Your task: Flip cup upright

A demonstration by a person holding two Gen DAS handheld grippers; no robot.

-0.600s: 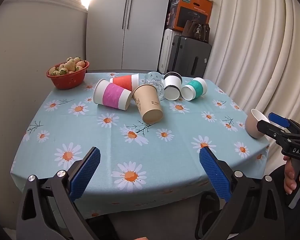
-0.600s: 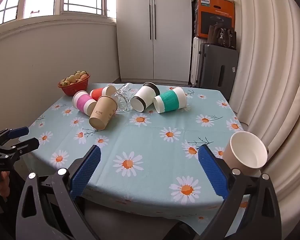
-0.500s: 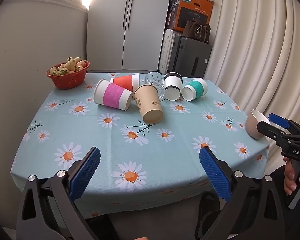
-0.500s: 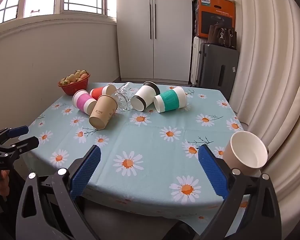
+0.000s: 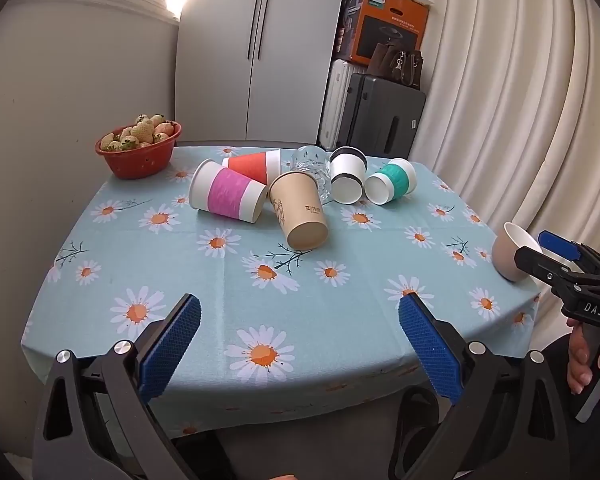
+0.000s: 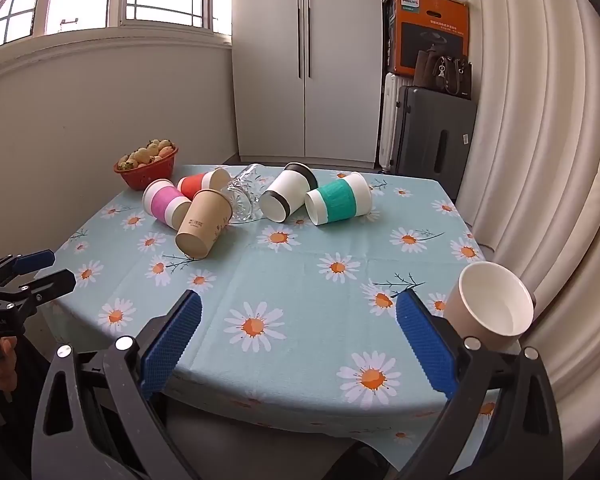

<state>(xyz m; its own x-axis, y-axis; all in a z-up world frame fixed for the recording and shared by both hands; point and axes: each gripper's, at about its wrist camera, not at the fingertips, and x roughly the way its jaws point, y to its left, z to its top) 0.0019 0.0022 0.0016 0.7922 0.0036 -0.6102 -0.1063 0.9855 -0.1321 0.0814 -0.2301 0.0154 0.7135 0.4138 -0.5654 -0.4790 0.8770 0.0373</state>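
Several cups lie on their sides at the far middle of the table: a pink-banded cup (image 5: 228,196), a red cup (image 5: 254,166), a brown paper cup (image 5: 300,212), a clear glass (image 5: 312,166), a white cup with black rim (image 5: 346,176) and a teal-banded cup (image 5: 392,180). A beige cup (image 6: 488,306) stands upright at the table's near right edge, just right of my right gripper (image 6: 298,340). My left gripper (image 5: 300,344) is open and empty at the table's front edge. My right gripper is open and empty too.
A red bowl of strawberries (image 5: 140,148) sits at the far left corner. The table wears a daisy cloth (image 5: 260,280). Curtains (image 6: 540,160) hang close on the right. Suitcases (image 6: 428,140) and a wardrobe stand behind.
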